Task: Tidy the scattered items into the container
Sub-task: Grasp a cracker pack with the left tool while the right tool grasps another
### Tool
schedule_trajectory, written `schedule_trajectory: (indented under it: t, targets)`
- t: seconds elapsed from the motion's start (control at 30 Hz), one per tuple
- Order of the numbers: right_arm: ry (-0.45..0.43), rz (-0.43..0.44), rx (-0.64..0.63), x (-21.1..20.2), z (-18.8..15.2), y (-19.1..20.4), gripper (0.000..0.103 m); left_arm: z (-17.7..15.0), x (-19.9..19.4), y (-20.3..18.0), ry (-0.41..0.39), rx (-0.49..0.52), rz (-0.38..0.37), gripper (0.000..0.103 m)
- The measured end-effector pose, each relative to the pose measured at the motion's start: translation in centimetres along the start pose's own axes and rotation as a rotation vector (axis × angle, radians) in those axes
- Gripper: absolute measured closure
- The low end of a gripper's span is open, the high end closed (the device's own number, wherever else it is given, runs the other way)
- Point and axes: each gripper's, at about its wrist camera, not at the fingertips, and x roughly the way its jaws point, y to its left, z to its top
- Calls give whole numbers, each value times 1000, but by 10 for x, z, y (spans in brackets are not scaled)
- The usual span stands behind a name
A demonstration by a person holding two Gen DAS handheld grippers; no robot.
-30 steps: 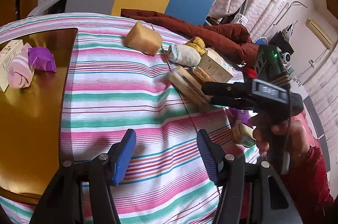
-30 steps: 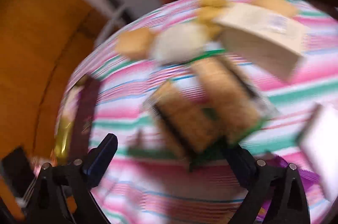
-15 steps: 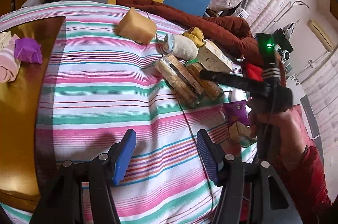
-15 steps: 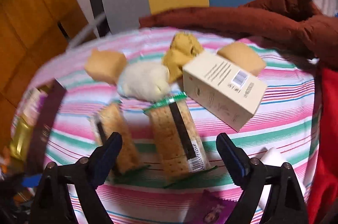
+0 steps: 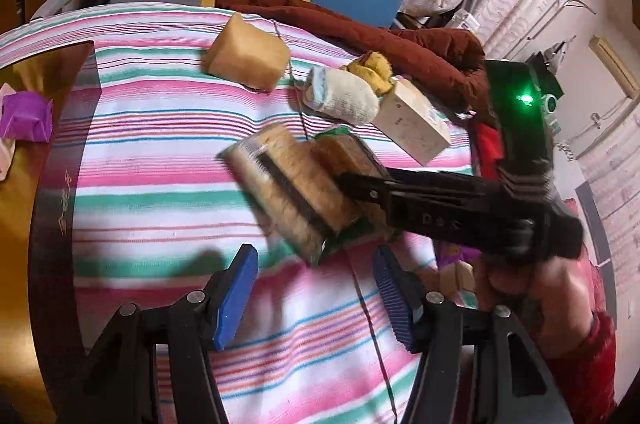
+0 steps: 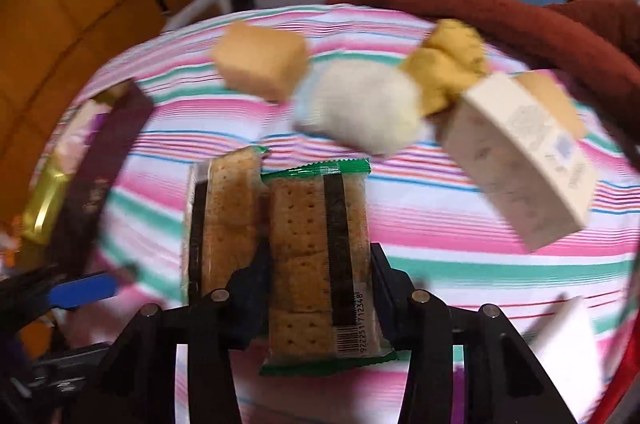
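At the far left of the left wrist view, a shallow gold tray with a dark rim (image 5: 60, 191) holds a purple wrapped packet (image 5: 26, 117). The tray rests on a desk covered by a pink, green and white striped cloth (image 5: 160, 151). A tan sponge block (image 5: 248, 57) lies on the cloth toward the far edge. The left gripper (image 5: 316, 300), with blue-padded black fingers, hovers above bare cloth, its jaws apart with nothing between them. Just beyond it are two clear-wrapped cracker packs with green ends. The left cracker pack (image 6: 224, 216) sits tilted beside the right cracker pack (image 6: 320, 256). The right gripper (image 6: 320, 284) has its jaws closing on the right cracker pack, both pads against its long sides. Past the packs lie a rolled white sock (image 5: 344, 99) and a crumpled yellow cloth (image 5: 372, 69), touching each other. Next comes a cream cardboard box (image 5: 412, 125), beside a dark red-brown quilted garment (image 5: 400, 43). A hand (image 5: 532, 288) with a red sleeve grips the right gripper's handle at the right edge.
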Motion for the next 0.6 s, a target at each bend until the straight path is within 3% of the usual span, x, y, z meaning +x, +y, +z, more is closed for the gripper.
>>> schedule_trajectory:
  t: [0.23, 0.37, 0.6]
  targets:
    - [-39, -106, 152, -1, 8, -36, 57, 20, 34, 2, 64, -64, 35, 42]
    - [-44, -109, 221, -7, 6, -54, 57, 31, 58, -2, 125, -86, 76, 41]
    - [-54, -85, 216, -10, 9, -54, 57, 47, 75, -2, 119, -114, 77, 38]
